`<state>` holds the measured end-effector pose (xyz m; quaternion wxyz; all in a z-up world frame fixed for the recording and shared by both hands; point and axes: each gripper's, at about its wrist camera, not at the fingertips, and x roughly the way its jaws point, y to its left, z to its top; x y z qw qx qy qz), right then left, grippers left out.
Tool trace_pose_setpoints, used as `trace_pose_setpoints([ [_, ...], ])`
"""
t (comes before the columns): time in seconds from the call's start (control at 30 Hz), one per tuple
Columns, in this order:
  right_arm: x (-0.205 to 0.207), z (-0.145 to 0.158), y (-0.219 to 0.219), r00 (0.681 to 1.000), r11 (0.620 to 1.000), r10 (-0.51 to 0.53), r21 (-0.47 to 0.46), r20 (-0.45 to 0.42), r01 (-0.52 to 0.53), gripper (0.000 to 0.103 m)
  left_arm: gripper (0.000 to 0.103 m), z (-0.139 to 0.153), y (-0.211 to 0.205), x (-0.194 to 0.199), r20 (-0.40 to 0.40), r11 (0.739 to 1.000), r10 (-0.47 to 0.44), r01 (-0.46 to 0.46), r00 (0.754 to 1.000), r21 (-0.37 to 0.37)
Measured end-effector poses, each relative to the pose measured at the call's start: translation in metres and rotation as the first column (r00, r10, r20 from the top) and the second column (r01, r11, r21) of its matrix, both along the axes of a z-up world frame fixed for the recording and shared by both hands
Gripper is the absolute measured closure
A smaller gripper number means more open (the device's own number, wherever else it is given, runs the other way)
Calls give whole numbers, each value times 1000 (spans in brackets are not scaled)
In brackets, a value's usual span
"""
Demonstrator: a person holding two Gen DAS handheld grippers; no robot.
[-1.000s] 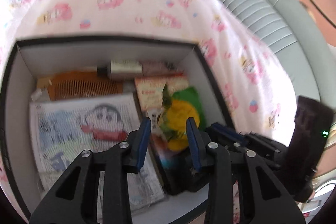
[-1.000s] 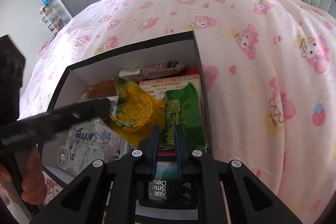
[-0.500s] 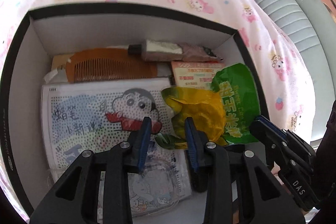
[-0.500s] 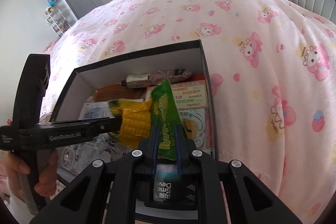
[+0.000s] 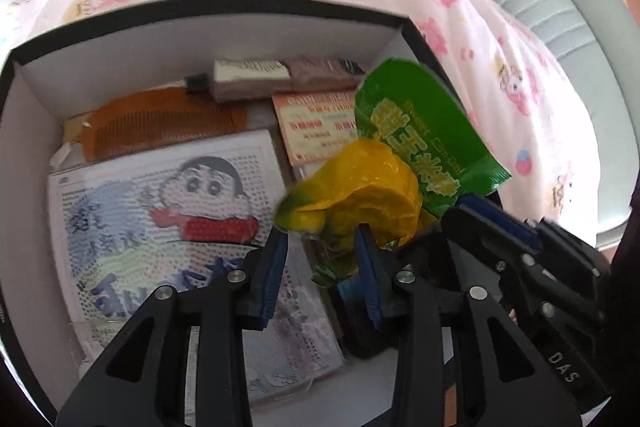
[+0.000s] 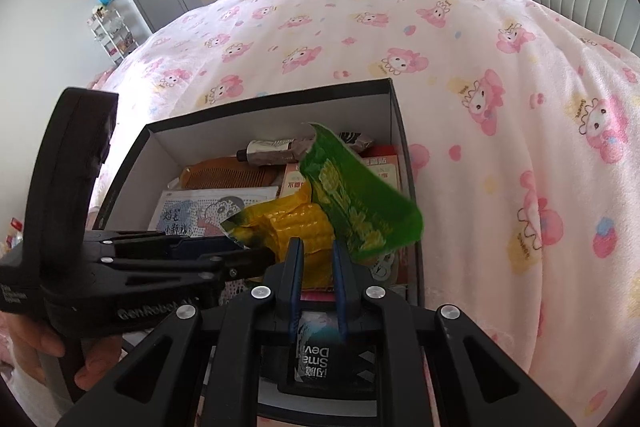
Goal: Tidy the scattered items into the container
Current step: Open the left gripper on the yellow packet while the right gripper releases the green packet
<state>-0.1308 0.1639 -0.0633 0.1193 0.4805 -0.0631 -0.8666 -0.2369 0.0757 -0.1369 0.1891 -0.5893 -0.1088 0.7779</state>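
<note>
1. Nearest, the right gripper (image 6: 316, 267) is seen clamped narrowly on the crinkled yellow-and-green corn snack packet (image 6: 360, 211), which is held above the black-rimmed cardboard box (image 6: 394, 115).
2. Beside it, the left gripper (image 5: 322, 259) is opening, with the packet's glossy lower edge between its ribbed blue pads (image 5: 276, 267).
3. Farther in, a flat cartoon sheet (image 5: 160, 211), a toothed brown comb (image 5: 160, 123) and a tube (image 5: 256, 71) are laid.
4. Beyond, a soft pink printed blanket (image 6: 440, 27) is spread.

The box (image 5: 248, 7) sits on the bed (image 6: 480, 39). Inside it, a tube (image 5: 256, 73) lies along the far wall, a comb (image 5: 160, 125) just before it at the left, and a picture sheet (image 5: 160, 211) nearer still. The corn packet (image 5: 384, 183) hangs above the box's right half.
</note>
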Motion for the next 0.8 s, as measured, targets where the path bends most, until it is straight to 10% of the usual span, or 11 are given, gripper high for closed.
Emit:
trace_pose_setpoints([
  [0.3, -2, -6, -2, 1000, 1000, 16, 10, 17, -16, 91, 60, 29, -15, 3, -136, 994, 36, -21, 990, 105],
  [0.8, -2, -5, -4, 999, 997, 47, -63, 22, -46, 91, 62, 3, -11, -1, 0, 973, -10, 10, 1000, 229],
])
